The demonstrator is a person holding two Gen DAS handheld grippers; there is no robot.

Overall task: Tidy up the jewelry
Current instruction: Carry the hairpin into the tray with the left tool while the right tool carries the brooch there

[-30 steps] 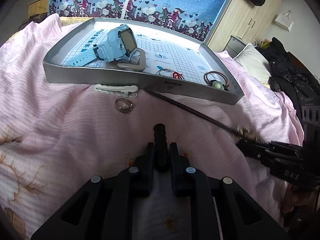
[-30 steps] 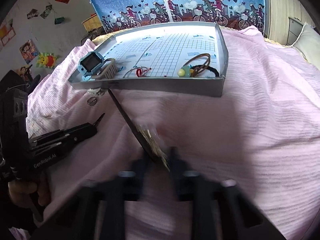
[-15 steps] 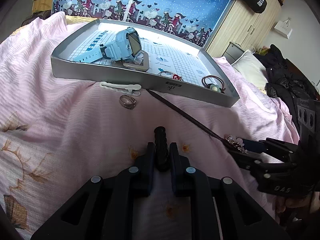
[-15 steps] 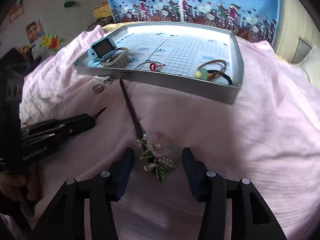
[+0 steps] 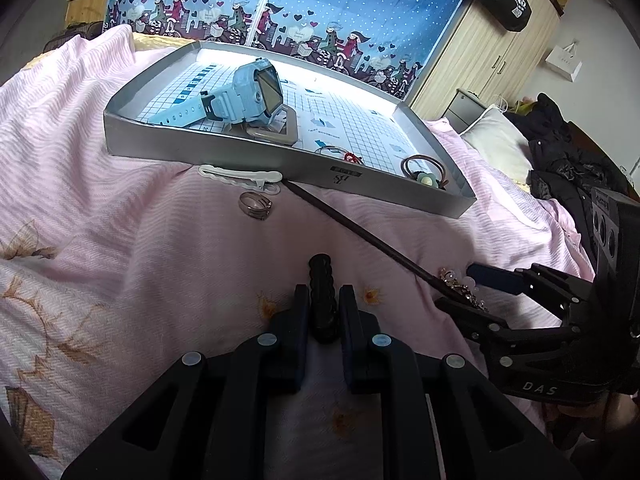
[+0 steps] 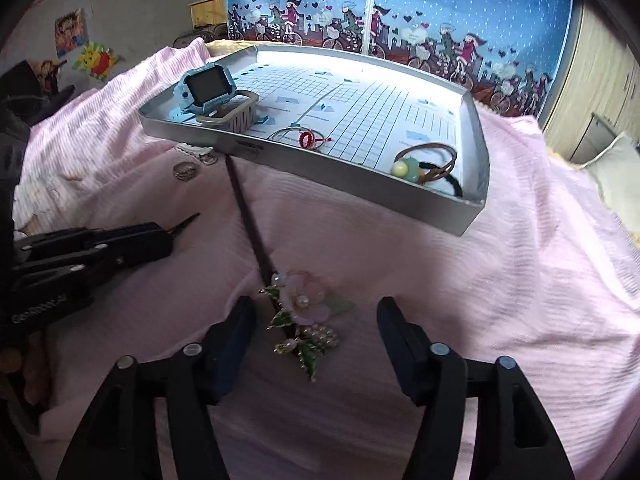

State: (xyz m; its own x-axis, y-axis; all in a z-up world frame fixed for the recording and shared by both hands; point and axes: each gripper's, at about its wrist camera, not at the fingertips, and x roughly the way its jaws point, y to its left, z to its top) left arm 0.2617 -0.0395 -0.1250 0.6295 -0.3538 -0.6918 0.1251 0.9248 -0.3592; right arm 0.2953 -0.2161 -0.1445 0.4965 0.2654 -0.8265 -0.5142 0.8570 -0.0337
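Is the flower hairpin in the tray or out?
Out. The flower hairpin lies on the pink bedspread, between the open right tongs, its tip near the tray.

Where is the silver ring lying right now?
The silver ring lies on the pink blanket, outside the tray, just in front of its near wall, beside the white hair clip; in the right wrist view it shows at far left.

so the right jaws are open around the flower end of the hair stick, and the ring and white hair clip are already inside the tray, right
Not quite. The ring and white hair clip lie on the pink bedspread just outside the tray, against its near wall, as the left wrist view shows. The rest holds: the right gripper is open around the flower end of the hair stick.
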